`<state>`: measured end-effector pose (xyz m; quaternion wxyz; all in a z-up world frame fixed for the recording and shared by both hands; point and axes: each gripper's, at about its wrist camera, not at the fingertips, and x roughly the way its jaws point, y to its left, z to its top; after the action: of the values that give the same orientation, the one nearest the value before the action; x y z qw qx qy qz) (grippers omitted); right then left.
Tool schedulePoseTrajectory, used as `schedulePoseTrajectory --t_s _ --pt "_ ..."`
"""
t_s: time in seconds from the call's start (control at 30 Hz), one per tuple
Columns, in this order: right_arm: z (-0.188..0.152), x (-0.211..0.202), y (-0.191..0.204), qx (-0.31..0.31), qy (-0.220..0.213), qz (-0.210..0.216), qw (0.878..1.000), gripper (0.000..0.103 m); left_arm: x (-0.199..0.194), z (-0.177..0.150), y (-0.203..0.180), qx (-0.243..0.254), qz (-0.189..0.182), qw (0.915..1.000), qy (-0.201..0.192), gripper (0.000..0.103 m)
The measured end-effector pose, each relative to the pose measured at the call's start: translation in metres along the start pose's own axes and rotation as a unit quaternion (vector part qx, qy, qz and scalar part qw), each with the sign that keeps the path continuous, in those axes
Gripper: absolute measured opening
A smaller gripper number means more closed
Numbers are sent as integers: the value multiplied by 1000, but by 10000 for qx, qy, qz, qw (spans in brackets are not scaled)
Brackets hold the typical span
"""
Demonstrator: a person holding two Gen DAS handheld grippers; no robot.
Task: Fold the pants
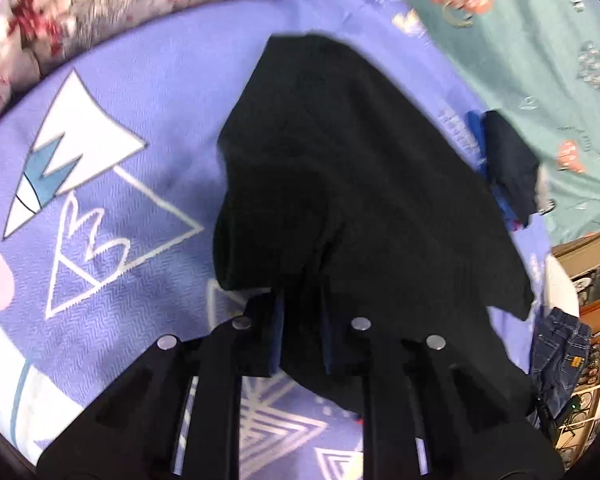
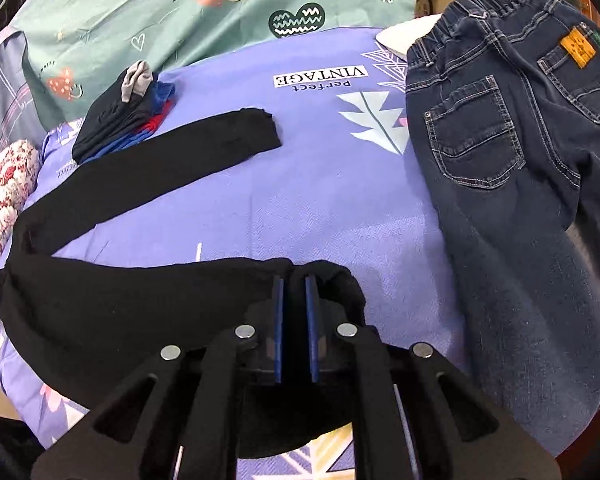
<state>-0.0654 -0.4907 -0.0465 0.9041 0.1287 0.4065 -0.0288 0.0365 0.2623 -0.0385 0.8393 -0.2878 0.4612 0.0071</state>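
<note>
Both tools, left tool and right tool, clench black pants (jeans nearby).

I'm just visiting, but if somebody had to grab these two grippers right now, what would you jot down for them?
Left gripper: shut on the black pants.
Right gripper: shut on the same pants' edge; one leg trails away across the purple sheet.
Jeans lie flat to the right, untouched. A small pile of folded clothes sits at the far left.
Done: both grips taken.
Left: fold the black pants and set them down; probably the jeans after.
</note>
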Motion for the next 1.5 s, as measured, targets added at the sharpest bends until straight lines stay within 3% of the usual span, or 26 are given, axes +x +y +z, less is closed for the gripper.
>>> schedulePoseTrajectory --t_s 0.1,0.23,0.3,0.4,0.43,0.47,0.5,0.53,0.57,0.6,0.63,0.7,0.8,0.83,0.87,0.9,0.93,0.97,1.03,1.17,1.27,1.3,1.33,1.4,1.43,1.5 --pt "8 -8 -1 0 -110 122 9999 10 -39 -2 -3 -26 -351 9988 -342 14" --pt "28 -28 -9 41 -303 83 9995 7 -80 -16 -6 265 -366 9976 -521 13" --pt "34 -31 -20 207 -163 298 9992 7 -78 -23 1 328 -150 9988 -335 14" --pt "25 -18 -18 129 248 169 9995 10 -50 -25 28 172 392 9991 26 20" --pt "18 -11 -15 108 358 155 9992 23 -39 -25 40 10 467 9988 142 30" --pt "13 -8 -14 99 404 102 9991 47 -34 -25 45 -78 433 9988 212 33" --pt "6 -6 -12 95 415 -15 9991 58 -35 -26 47 -117 358 9992 127 36" --pt "1 -5 -11 105 395 -111 9991 70 -35 -26 46 -103 334 9993 105 46" --pt "-4 -4 -12 134 364 -164 9991 78 -35 -26 42 -49 267 9996 116 54" --pt "-9 -3 -14 185 379 -187 9989 80 -34 -26 37 24 225 9997 122 74" --pt "-13 -3 -16 237 427 -197 9986 82 -32 -27 32 111 237 9996 121 86" --pt "-22 2 -19 257 562 -162 9980 83 -26 -29 23 262 343 9990 133 90" --pt "-31 7 -12 147 622 -15 9980 83 -21 -32 13 358 295 9989 31 88" --pt "-33 9 -7 44 630 -33 9980 80 -19 -33 13 369 307 9988 -9 77" --pt "-35 14 -1 -131 666 -158 9976 58 -18 -34 12 445 330 9985 -8 64" --pt "-38 18 2 -242 716 -245 9968 47 -16 -35 12 477 286 9984 91 17" --pt "-38 16 3 -252 637 -80 9976 32 -13 -35 11 445 174 9987 202 15" --pt "-37 13 5 -327 605 -109 9976 22 -18 -37 11 499 217 9984 126 15" --pt "-34 1 8 -451 467 -122 9978 17 -28 -39 8 590 239 9980 31 15" --pt "-24 -40 8 -522 247 -72 9983 17 -52 -42 4 646 212 9977 -36 15" --pt "-20 -51 7 -562 335 -157 9977 17 -48 -43 4 806 447 9956 151 15" --pt "-21 -48 8 -586 424 -219 9971 18 -43 -42 9 836 568 9944 294 19" --pt "-23 -41 8 -604 515 -294 9964 19 -36 -42 16 782 716 9935 414 36" --pt "-29 -24 8 -676 661 -577 9938 33 -39 -42 25 714 706 9943 371 47" --pt "-31 -19 7 -717 651 -821 9919 49 -45 -41 29 670 726 9946 320 57" --pt "-30 -25 -1 -611 278 -1456 9871 57 -61 -40 32 614 920 9938 71 70"
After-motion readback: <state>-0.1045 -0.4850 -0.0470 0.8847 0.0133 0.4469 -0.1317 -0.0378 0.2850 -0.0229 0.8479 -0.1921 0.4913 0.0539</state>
